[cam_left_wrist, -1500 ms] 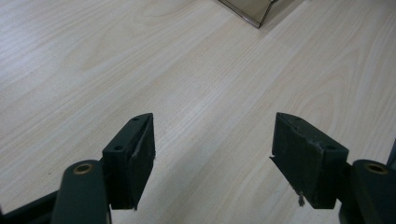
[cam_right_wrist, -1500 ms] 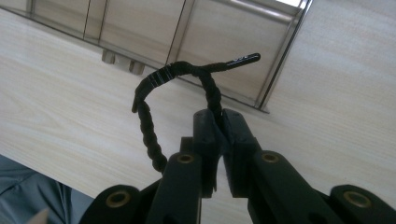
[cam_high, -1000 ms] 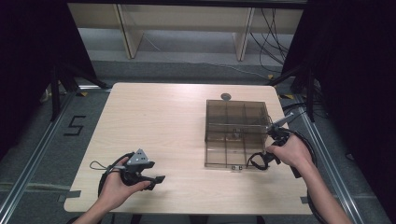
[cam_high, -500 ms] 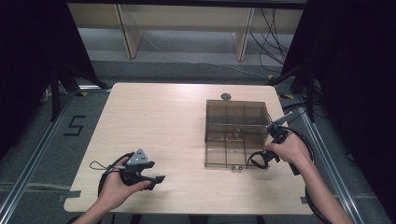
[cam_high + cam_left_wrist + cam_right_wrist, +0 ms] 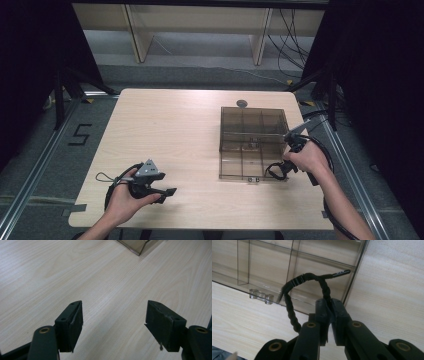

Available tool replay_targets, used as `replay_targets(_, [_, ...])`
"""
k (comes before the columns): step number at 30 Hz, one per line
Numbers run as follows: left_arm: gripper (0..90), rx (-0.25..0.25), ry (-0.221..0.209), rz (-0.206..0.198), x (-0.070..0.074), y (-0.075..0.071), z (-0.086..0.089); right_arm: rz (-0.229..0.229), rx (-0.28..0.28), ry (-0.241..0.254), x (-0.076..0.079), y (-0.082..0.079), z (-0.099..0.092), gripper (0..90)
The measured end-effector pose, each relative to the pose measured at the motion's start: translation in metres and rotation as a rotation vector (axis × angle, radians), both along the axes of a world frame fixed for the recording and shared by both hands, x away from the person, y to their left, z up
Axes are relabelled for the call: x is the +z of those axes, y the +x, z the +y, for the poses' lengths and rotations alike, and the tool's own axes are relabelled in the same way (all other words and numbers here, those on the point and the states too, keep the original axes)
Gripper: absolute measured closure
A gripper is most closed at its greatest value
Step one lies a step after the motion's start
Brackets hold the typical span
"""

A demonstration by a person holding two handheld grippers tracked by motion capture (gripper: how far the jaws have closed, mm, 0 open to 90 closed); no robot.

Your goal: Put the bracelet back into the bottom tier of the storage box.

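A black braided cord (image 5: 308, 277) loops up out of my right gripper (image 5: 330, 311), whose jaws are shut on it. The loop hangs just in front of the near right corner of a smoky clear compartment box (image 5: 274, 265). From above, the right gripper (image 5: 279, 170) and the cord (image 5: 271, 171) sit at the box's (image 5: 230, 145) front right edge. My left gripper (image 5: 167, 191) rests low over the table's front left, far from the box. Its jaws (image 5: 113, 320) stand wide open over bare wood with nothing between them.
The box has several compartments and a clear latch (image 5: 261, 296) on its front wall; a corner of the box (image 5: 135, 245) peeks in from the left gripper. A small dark round thing (image 5: 242, 103) lies behind the box. The wooden table (image 5: 165, 130) ends close on the right.
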State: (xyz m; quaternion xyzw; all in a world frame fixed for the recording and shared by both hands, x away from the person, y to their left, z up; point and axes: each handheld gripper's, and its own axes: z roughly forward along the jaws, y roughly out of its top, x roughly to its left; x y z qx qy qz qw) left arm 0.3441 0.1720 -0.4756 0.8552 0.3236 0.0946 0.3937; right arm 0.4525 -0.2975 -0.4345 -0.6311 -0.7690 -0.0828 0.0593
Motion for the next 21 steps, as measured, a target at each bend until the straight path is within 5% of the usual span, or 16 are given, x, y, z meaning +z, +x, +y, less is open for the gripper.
replay_targets(9, [30.1, 0.000, 0.000, -0.001, 0.000, 0.000, 0.000, 0.055, 0.003, -0.017, -0.003, 0.008, 0.000, 85.0])
replay_targets(10, [30.1, 0.003, 0.003, -0.004, 0.000, 0.000, 0.000, 0.029, -0.006, -0.014, -0.006, 0.008, 0.001, 85.0])
replay_targets(15, [30.1, 0.000, -0.001, 0.000, 0.000, 0.000, 0.000, 0.039, -0.006, -0.017, -0.007, 0.010, 0.002, 85.0])
replay_targets(16, [30.1, 0.000, 0.000, 0.000, 0.000, 0.000, 0.000, 0.044, 0.032, -0.029, -0.008, 0.010, 0.000, 85.0])
replay_targets(18, [30.1, 0.000, -0.001, -0.001, 0.000, 0.000, 0.000, 0.044, -0.013, -0.028, -0.008, 0.012, 0.003, 85.0])
replay_targets(20, [30.1, 0.003, 0.001, -0.004, 0.000, 0.000, 0.000, 0.040, 0.031, -0.043, -0.010, 0.012, 0.001, 84.9])
replay_targets(21, [30.1, 0.003, -0.003, -0.001, 0.000, 0.000, 0.000, 0.042, 0.000, -0.027, -0.010, 0.013, 0.004, 84.9])
